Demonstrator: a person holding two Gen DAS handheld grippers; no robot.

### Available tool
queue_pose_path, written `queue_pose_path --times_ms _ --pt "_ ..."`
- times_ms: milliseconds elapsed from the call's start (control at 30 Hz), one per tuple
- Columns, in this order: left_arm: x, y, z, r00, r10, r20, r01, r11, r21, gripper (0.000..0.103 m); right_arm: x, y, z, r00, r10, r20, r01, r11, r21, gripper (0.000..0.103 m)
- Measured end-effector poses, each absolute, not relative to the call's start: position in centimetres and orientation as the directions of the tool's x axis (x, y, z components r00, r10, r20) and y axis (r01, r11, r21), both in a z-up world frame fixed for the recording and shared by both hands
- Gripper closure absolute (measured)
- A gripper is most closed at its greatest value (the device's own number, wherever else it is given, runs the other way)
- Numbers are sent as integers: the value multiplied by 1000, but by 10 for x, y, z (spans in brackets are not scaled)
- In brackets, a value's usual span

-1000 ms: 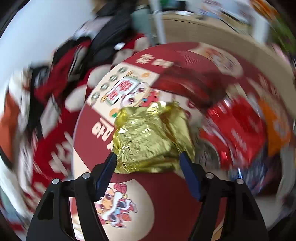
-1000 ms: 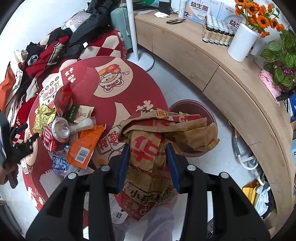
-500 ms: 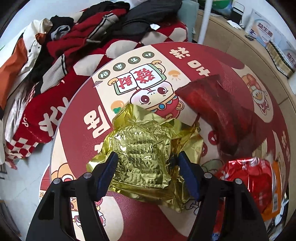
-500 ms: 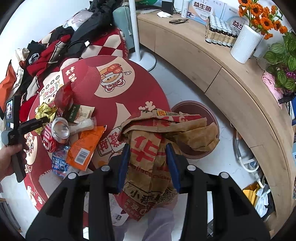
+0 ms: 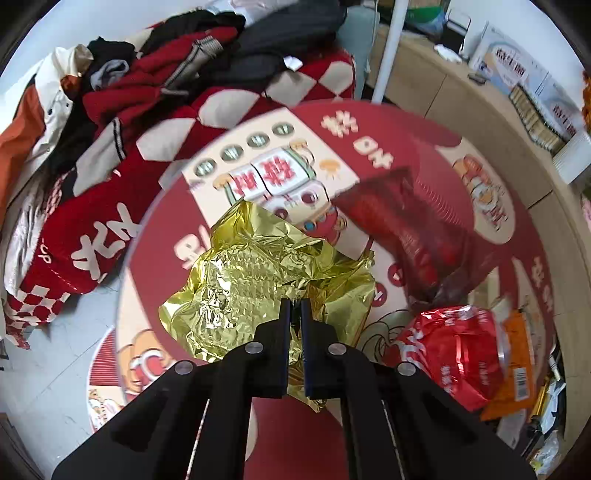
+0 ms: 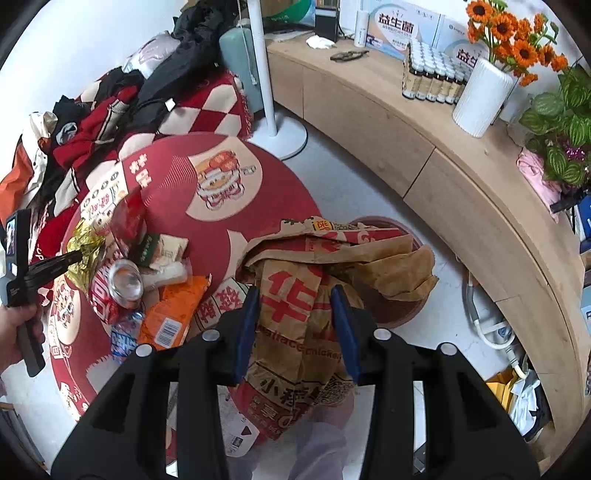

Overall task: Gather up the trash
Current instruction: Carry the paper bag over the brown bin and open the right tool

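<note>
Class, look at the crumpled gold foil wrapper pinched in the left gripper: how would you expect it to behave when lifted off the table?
The gold foil wrapper looks thin and creased, so probably very light and floppy, sagging around the left gripper. Its glossy surface may slip, and thin foil could tear.

Left wrist close over table [image 5: 424,125]; right higher, farther; both share table.

Brown paper bag [image 6: 295,295]: a large red "华" is showing on its front, with "Wallace chicken" partly legible below and "小程" lower down. White box [image 6: 391,22] on the wooden shelf [image 6: 369,96]: "益生菌" is reading in blue. Orange packet [image 6: 173,317] on the desk [image 6: 166,192]: a barcode is showing, digits too small to read. Desk printing: characters appearing upside down and blurred, not legible.
</note>
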State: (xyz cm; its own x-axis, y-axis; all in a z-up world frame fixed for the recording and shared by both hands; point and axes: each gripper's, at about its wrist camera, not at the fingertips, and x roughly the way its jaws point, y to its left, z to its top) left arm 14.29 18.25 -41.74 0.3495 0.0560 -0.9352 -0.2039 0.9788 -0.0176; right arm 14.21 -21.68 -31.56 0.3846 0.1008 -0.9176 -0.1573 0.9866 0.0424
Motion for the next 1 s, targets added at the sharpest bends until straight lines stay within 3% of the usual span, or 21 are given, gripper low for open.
queue_pose_path --times_ms 500,1000 --pt "122 138 -248 543 -79 -836 -126 977 -174 97 153 -264 -247 477 23 -879 -67 998 -10 62" --pt "173 10 -164 609 -93 -788 -107 974 -198 97 226 -352 -264 442 60 -895 -108 994 13 61"
